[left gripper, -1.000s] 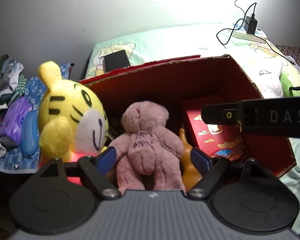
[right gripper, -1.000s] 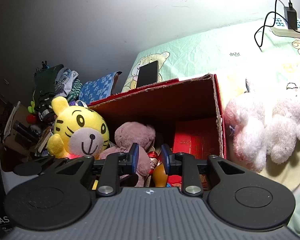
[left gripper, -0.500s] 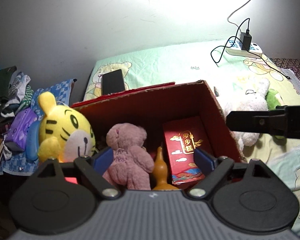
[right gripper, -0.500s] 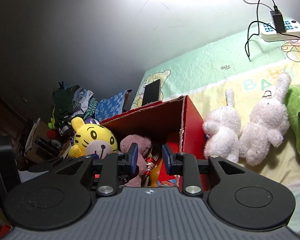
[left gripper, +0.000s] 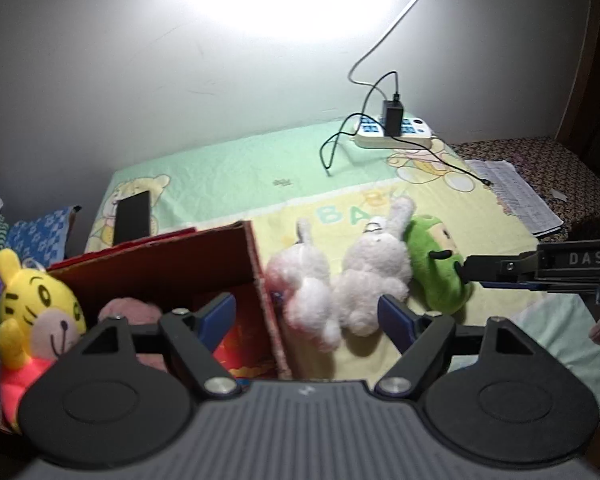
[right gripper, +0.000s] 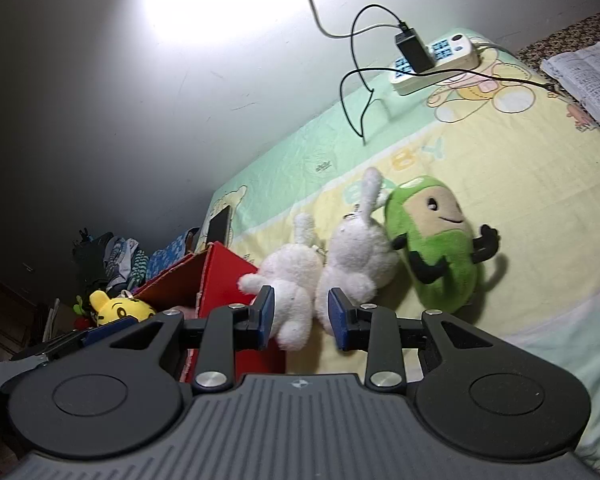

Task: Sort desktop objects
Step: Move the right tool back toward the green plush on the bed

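Observation:
A red cardboard box holds a yellow tiger plush and a pink bear. Right of it on the bedsheet lie two white plush rabbits and a green plush. My left gripper hovers over the box's right wall, its jaws closing with nothing held. My right gripper hangs over the near rabbit, beside the other rabbit and the green plush. Its jaws are opening and the pads press on nothing.
A power strip with a black charger and loose cables lies by the far wall. A black phone rests behind the box. Papers sit at the right edge. Clothes are piled left of the bed.
Both views have swung right, from the inside of the box to the plush toys on the sheet. The left jaws have narrowed since the middle frame. The right jaws have spread wider.

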Tool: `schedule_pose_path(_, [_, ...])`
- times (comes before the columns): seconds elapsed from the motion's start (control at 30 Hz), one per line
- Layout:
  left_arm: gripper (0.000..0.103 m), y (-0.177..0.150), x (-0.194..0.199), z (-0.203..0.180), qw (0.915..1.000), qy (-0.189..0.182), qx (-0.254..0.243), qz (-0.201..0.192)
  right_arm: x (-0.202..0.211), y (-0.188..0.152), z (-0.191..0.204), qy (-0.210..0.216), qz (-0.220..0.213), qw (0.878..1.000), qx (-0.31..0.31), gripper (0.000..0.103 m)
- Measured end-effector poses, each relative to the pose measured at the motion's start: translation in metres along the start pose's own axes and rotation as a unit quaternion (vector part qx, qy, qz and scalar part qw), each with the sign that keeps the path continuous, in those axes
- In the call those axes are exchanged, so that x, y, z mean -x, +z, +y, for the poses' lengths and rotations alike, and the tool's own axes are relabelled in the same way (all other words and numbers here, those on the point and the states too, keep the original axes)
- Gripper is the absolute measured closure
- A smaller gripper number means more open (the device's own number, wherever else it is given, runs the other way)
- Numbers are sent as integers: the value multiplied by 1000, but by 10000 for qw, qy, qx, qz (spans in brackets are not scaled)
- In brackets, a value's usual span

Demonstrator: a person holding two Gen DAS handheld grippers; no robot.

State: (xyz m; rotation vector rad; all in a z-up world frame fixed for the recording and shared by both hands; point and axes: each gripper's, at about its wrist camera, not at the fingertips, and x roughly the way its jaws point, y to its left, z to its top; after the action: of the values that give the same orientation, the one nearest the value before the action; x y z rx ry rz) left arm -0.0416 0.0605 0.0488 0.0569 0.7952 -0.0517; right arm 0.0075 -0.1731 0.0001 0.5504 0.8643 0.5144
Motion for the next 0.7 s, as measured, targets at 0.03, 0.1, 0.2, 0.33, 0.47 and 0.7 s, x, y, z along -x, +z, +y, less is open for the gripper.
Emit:
schedule_pose_path(0.03, [23, 1, -2, -9, 10000, -67, -37, 12, 3, 1, -9, -36, -4, 10000, -44, 70])
schedule_pose_path(0.1, [23, 2, -11, -25, 9998, -201, -70, 56, 7, 3, -22, -82, 3, 9999, -128, 70])
schedule_pose_path(0.2, [23, 3, -26, -45, 9989, -406, 0, 232, 13, 6, -42, -154, -2, 9997, -201, 70])
schedule_pose_path(0.33, [20, 0, -47, -67, 9969, -641, 162, 429, 20, 10, -65, -285, 9, 9992, -284, 70])
schedule_pose_path(0.47, [18, -3, -66, -84, 9932, -983, 379, 491, 22, 14, -88, -418, 50, 9983, -403, 70])
schedule_pose_path(0.7, [17, 3, -103, -111, 9895, -1266, 484, 492, 19, 28, -107, -537, 131, 9975, -449, 70])
